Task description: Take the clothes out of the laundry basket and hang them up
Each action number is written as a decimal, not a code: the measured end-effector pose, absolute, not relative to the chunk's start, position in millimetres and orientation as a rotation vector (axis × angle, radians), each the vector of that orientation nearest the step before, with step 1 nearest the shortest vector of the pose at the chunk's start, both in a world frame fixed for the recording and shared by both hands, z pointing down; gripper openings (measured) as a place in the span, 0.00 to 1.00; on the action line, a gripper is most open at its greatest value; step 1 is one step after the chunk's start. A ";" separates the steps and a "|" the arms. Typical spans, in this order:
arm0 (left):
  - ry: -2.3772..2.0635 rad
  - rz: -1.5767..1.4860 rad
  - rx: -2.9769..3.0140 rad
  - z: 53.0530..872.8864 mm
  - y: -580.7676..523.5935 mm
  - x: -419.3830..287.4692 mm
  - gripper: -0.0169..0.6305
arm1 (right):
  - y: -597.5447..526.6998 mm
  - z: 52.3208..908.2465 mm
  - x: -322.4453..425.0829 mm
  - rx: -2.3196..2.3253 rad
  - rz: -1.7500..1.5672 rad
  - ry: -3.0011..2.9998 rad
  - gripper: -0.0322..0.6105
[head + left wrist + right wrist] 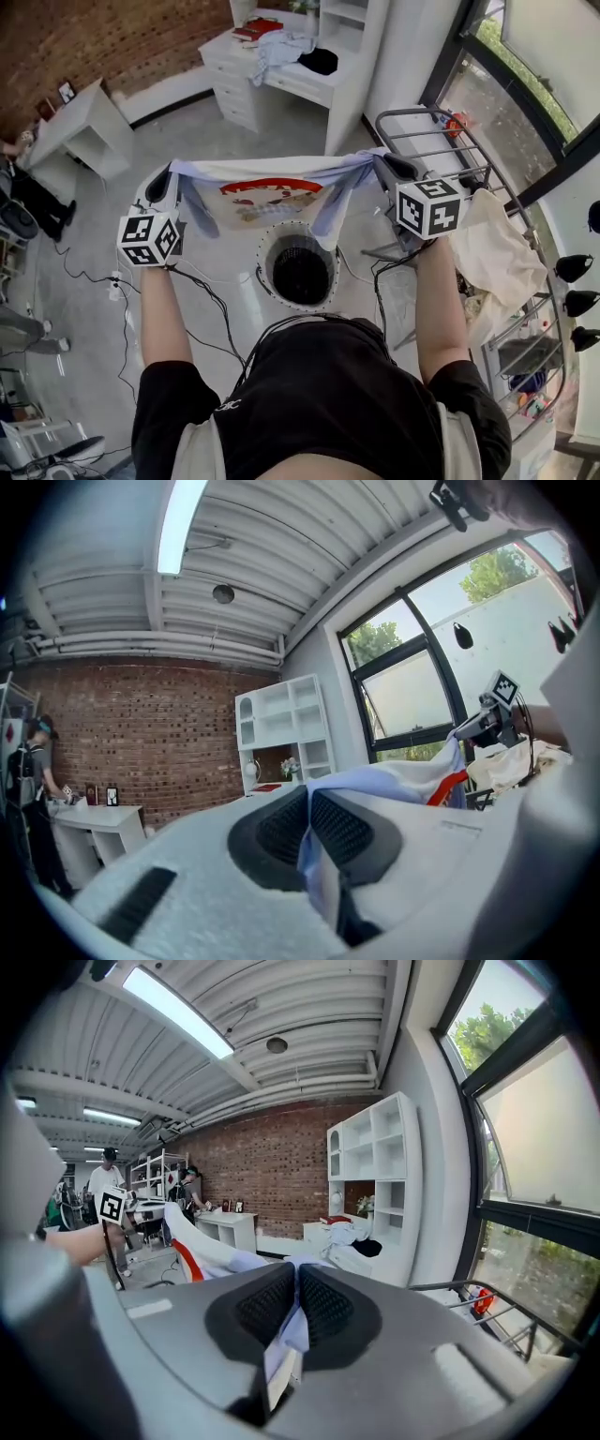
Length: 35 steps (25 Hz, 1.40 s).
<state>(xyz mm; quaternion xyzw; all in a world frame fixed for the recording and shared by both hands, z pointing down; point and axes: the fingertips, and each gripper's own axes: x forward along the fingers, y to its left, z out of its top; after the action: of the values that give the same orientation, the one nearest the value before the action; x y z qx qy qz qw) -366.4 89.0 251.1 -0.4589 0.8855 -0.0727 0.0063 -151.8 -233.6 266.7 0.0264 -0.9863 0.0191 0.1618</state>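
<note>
Looking down, head view: left tongs (165,184) and right tongs (392,169) each pinch one end of the shirt (272,195), which hangs stretched between them in the air.
Shirt: white with a red print and pale blue sleeves, held up over the basket (300,234) and clear of it.
Basket: round and dark inside; its contents cannot be made out.
Rack (409,112): just beside the right tongs, with a cream cloth (502,248) draped on it.
Worktop (230,89): white, well beyond the shirt, with a heap of clothes on it.
Count: two tongs, two cubes (150,239), one shirt, one basket, one rack.
Left gripper view: the left tongs are pressed together on pale blue fabric, which bunches between the pads; the shirt runs off to the right tongs in the distance.
Only in this view: one person (33,780) stands by a brick wall.
Right gripper view: the right tongs are pressed together on a fold of the shirt, which stretches left toward the other cube.
Only in this view: two people (110,1168) stand far off, and the rack's bars lie at lower right.
</note>
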 end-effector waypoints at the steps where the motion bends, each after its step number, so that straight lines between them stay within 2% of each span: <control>1: 2.752 -0.224 -1.451 246.6 85.0 -365.1 0.05 | -235.3 262.2 -147.4 0.087 0.059 -2.825 0.10; 11: 2.509 -0.197 -1.794 237.3 16.9 -337.2 0.05 | -239.9 235.1 -73.1 0.269 0.105 -2.870 0.10; 21: 2.179 -0.155 -2.162 245.9 -111.2 -276.2 0.05 | -270.1 246.2 49.7 0.649 0.251 -2.807 0.10; 35: 1.524 -0.132 -2.729 256.2 -262.2 -40.6 0.05 | -276.6 238.1 319.0 1.332 0.353 -2.629 0.10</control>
<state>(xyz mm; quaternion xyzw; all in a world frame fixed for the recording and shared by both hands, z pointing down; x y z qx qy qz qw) -40.6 -262.2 256.2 -0.8723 0.4871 -0.0423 0.0063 319.0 -276.6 238.1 0.4471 -0.8824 0.1183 0.0863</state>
